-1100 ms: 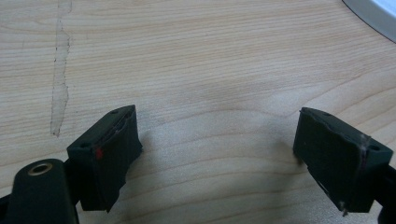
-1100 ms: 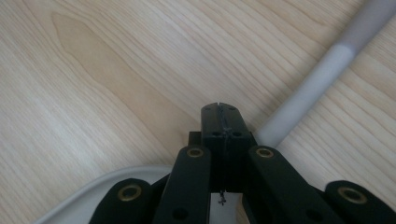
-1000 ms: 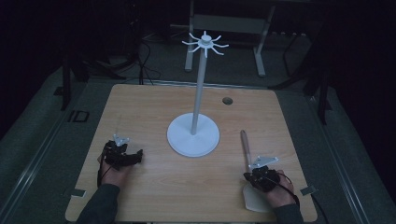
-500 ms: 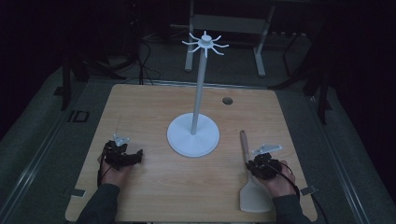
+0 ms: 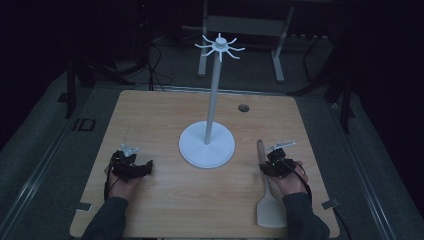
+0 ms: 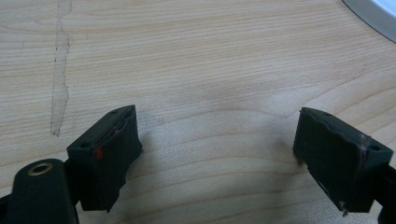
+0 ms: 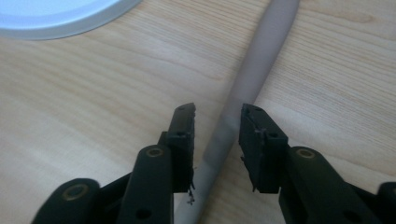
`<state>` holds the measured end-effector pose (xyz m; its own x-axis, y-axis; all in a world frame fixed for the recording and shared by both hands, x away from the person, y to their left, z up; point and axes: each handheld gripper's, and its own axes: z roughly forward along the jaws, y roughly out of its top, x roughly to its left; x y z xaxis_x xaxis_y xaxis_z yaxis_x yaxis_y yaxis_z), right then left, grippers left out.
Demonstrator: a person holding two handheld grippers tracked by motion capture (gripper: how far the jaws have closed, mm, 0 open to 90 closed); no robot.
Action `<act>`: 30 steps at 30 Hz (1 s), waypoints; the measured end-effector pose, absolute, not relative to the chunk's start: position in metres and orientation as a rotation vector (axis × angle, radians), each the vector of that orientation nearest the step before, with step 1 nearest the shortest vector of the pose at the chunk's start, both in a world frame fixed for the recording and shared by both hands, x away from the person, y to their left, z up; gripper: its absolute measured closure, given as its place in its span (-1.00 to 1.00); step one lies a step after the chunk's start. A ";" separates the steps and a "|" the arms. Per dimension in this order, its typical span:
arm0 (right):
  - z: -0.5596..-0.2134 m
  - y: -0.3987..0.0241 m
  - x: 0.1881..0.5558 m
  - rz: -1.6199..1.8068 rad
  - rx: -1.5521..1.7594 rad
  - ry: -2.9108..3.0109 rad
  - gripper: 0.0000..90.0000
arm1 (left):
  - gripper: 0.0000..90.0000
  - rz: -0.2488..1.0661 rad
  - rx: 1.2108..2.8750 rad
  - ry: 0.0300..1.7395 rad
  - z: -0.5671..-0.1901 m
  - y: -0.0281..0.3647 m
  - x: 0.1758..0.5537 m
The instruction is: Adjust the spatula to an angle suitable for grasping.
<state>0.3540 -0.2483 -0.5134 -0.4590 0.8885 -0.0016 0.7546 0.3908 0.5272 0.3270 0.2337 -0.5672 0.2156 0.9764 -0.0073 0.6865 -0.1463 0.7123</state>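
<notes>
The right gripper (image 7: 217, 116) has been moved up along the spatula (image 5: 267, 195) handle since a second ago, its jaws just opened to straddle it unpressed; a grasp appears imminent. The spatula lies flat on the counter (image 5: 165, 115), right of the hook stand (image 5: 207, 145). The left gripper (image 6: 217, 140) rests released, empty. No containers are present.

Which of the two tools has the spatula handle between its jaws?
The right tool: its jaws straddle the spatula handle. The left tool spans bare table.
</notes>
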 end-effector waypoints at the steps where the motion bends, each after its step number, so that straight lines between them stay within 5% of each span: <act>1: -0.515 -0.248 0.357 0.662 1.457 2.363 0.43 | -0.68 0.634 1.904 1.534 -0.567 0.234 0.327; 30: -0.529 -0.227 0.382 0.554 1.536 2.380 0.53 | -0.68 0.633 1.905 1.533 -0.567 0.234 0.327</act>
